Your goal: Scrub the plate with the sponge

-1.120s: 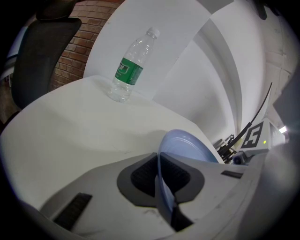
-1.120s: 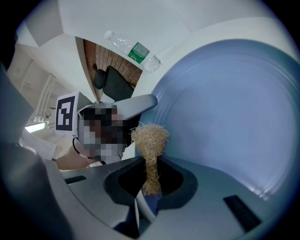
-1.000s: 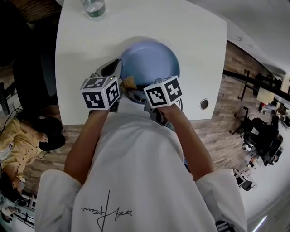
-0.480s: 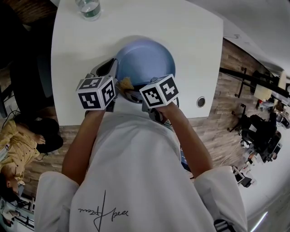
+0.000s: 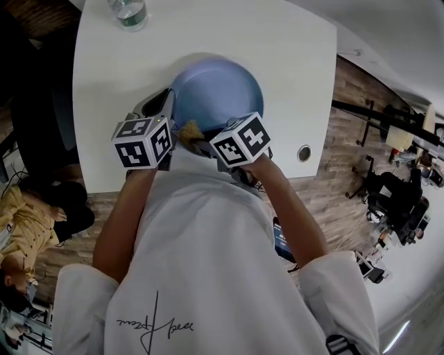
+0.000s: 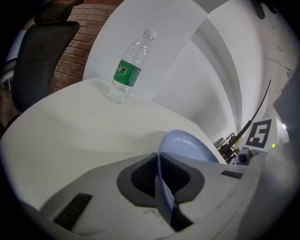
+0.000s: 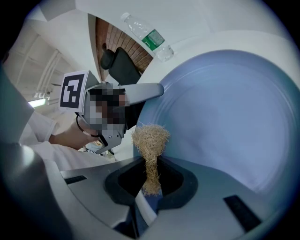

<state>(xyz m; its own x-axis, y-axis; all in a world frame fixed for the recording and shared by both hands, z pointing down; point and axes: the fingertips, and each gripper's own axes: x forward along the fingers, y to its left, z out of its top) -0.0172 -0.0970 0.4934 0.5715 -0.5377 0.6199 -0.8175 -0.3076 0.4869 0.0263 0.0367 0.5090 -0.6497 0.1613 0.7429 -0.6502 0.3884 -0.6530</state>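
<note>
A pale blue plate (image 5: 216, 91) is held tilted above the white table (image 5: 291, 76). My left gripper (image 5: 168, 123) is shut on the plate's left rim (image 6: 161, 178), which runs edge-on between the jaws. My right gripper (image 5: 208, 147) is shut on a tan fibrous sponge (image 7: 150, 145). The sponge (image 5: 189, 129) sticks up from the jaws and rests against the plate's near-left face (image 7: 225, 122). The left gripper (image 7: 140, 93) shows beside the plate in the right gripper view.
A clear water bottle (image 6: 127, 70) with a green label stands at the table's far left corner (image 5: 128, 12). A round cable hole (image 5: 304, 153) sits near the table's right front. A black chair (image 6: 40, 61) stands beyond the table's left side.
Both grippers, the plate and the sponge have shifted slightly left in the head view. The holds are unchanged.
</note>
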